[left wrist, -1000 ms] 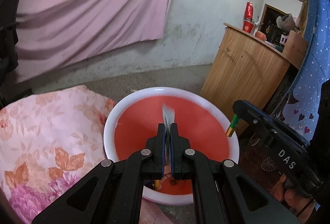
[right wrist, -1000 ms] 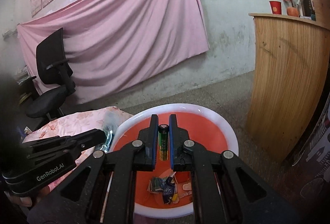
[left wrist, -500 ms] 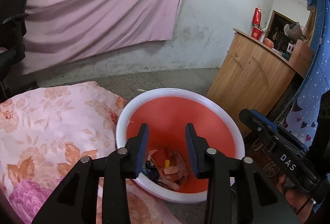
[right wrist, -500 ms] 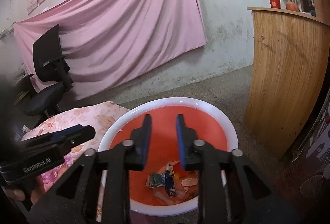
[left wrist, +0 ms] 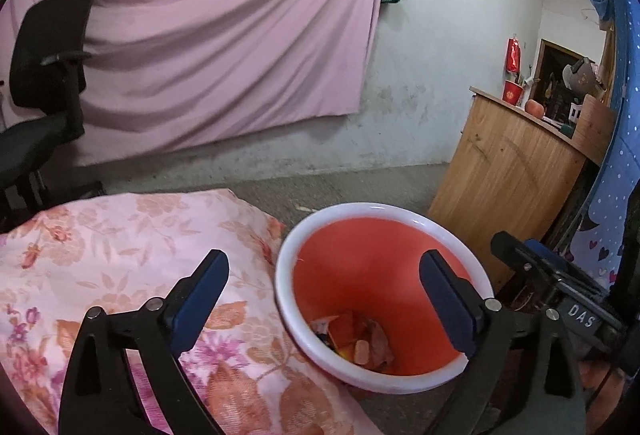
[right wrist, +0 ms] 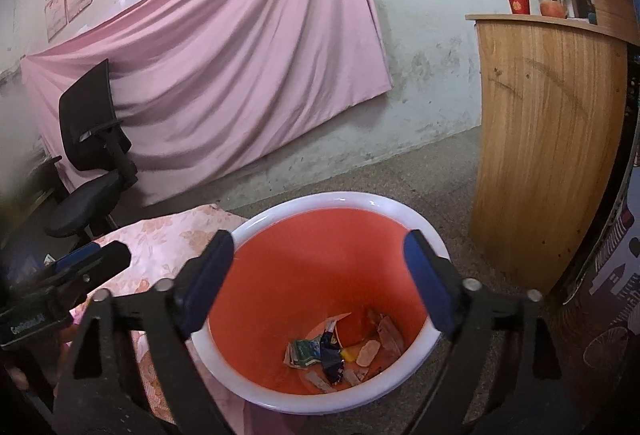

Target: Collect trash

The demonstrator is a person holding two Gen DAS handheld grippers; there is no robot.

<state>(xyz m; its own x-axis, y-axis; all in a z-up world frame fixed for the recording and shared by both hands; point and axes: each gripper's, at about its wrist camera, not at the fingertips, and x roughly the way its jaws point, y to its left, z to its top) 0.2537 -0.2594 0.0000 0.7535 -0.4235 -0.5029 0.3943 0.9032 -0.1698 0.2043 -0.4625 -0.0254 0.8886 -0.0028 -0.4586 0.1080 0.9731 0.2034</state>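
An orange bin with a white rim [left wrist: 384, 209] [right wrist: 340, 198] stands on the floor beside the floral cloth. Several wrappers and scraps of trash [left wrist: 356, 339] [right wrist: 340, 349] lie at its bottom. My left gripper [left wrist: 322, 277] is wide open and empty, above the bin's left rim and the cloth. My right gripper [right wrist: 318, 259] is wide open and empty, above the bin's mouth. The right gripper also shows at the right edge of the left wrist view [left wrist: 560, 291], and the left gripper at the left edge of the right wrist view [right wrist: 68, 279].
A pink floral cloth [left wrist: 120, 259] covers a surface left of the bin. A wooden counter [left wrist: 512, 171] [right wrist: 548, 139] stands to the right. A black office chair [right wrist: 92, 151] stands at the left by the pink wall sheet [left wrist: 224, 55].
Both grippers opened: the left let go of a silvery wrapper and the right let go of a green battery, both over the bin. Both grippers then opened wider and drew back a little.
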